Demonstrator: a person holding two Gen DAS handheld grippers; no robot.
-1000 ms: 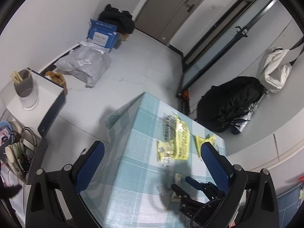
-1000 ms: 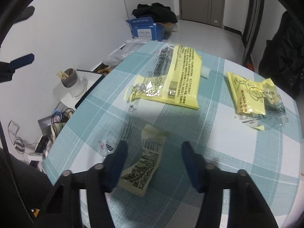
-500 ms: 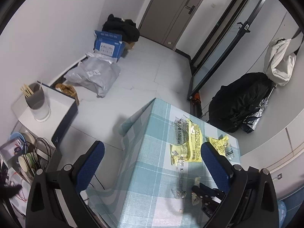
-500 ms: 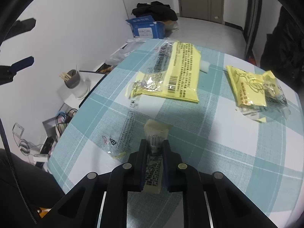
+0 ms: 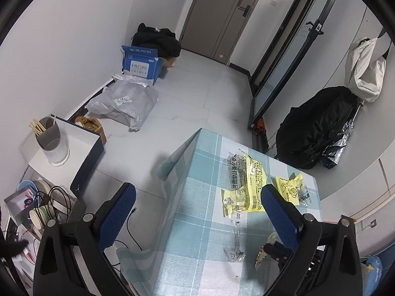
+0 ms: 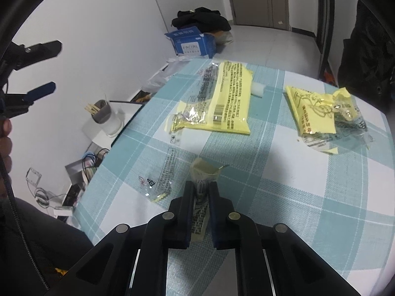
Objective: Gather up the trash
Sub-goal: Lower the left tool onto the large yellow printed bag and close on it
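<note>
My right gripper (image 6: 201, 186) has its jaws closing, and its pads press on a small pale yellow wrapper (image 6: 203, 172), which curls up just above the teal checked tablecloth (image 6: 296, 197). The left wrist view shows the same wrapper (image 5: 263, 254) in the right gripper (image 5: 274, 249) at the lower right. A clear printed wrapper (image 6: 163, 175) lies just left of it. Farther back lie a large yellow packet (image 6: 222, 101) and a crumpled yellow packet (image 6: 318, 113) with clear film. My left gripper (image 5: 197, 190) hangs open and empty above the table's left edge and the floor.
A small white foam piece (image 6: 258, 90) sits beside the large packet. On the floor are a blue box (image 5: 140, 64), a grey plastic bag (image 5: 123, 103) and a black bag (image 5: 318, 128). A low white shelf holds a cup of sticks (image 5: 49, 140) left of the table.
My right gripper's jaws went from wide open around the small wrapper to shut on it, and its free end has risen off the cloth. The left gripper stayed open while its view rolled.
</note>
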